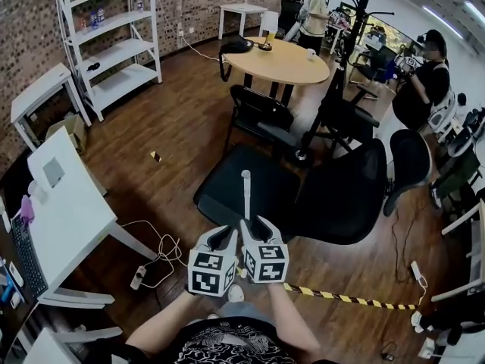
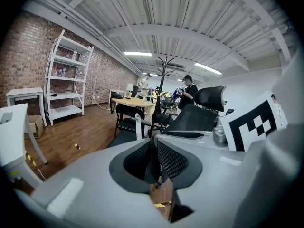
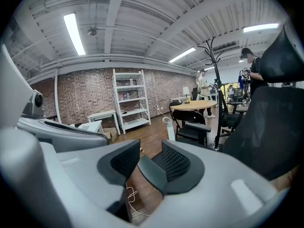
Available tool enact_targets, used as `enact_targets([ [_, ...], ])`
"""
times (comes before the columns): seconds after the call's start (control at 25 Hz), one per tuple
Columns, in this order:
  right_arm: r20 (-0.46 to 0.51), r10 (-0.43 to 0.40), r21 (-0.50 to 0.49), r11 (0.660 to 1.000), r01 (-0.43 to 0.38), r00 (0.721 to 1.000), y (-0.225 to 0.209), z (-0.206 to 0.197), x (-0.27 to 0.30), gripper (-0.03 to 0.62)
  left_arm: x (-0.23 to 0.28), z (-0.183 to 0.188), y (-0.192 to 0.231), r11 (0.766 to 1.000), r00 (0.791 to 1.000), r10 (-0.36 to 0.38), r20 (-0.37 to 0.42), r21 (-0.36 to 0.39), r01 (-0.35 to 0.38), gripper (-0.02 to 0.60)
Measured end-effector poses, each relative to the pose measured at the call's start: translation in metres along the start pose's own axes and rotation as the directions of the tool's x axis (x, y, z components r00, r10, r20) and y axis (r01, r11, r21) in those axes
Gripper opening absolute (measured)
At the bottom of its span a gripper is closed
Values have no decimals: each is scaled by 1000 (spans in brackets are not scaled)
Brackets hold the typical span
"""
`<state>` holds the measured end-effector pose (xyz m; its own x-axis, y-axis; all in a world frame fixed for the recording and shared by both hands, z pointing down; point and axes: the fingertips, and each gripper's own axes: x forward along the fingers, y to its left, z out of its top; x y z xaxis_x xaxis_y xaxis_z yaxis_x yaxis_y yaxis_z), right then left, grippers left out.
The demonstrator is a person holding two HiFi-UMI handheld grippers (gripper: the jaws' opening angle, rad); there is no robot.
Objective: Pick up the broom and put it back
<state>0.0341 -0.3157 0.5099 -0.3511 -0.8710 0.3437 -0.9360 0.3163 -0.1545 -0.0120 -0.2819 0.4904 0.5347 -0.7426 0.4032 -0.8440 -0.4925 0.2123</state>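
Observation:
A white broom handle (image 1: 245, 192) stands upright just beyond both grippers, in front of a black seat (image 1: 220, 196); its lower end is hidden behind them. The handle also appears small ahead in the left gripper view (image 2: 138, 127) and the right gripper view (image 3: 168, 127). My left gripper (image 1: 227, 233) (image 2: 154, 144) sits left of the handle, pads together, nothing between them. My right gripper (image 1: 255, 222) (image 3: 151, 149) sits beside it, jaws apart, not touching the handle. A dark rounded shape shows low in its gap; I cannot tell what it is.
A black office chair (image 1: 356, 196) stands right of the handle. A white desk (image 1: 68, 211) is at the left, with cables and a power strip (image 1: 139, 277) on the wood floor. Yellow-black tape (image 1: 341, 298) lies near my feet. Farther off stand a round table (image 1: 284, 63), chairs, a shelf (image 1: 114, 44) and people.

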Motion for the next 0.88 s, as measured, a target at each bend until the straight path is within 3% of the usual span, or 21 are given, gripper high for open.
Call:
enact_targets([
  [0.88,-112,40,-6,999,-41,993,-67,-33,141,199,89,19,34,998,996,65,-57,19,-64,46],
])
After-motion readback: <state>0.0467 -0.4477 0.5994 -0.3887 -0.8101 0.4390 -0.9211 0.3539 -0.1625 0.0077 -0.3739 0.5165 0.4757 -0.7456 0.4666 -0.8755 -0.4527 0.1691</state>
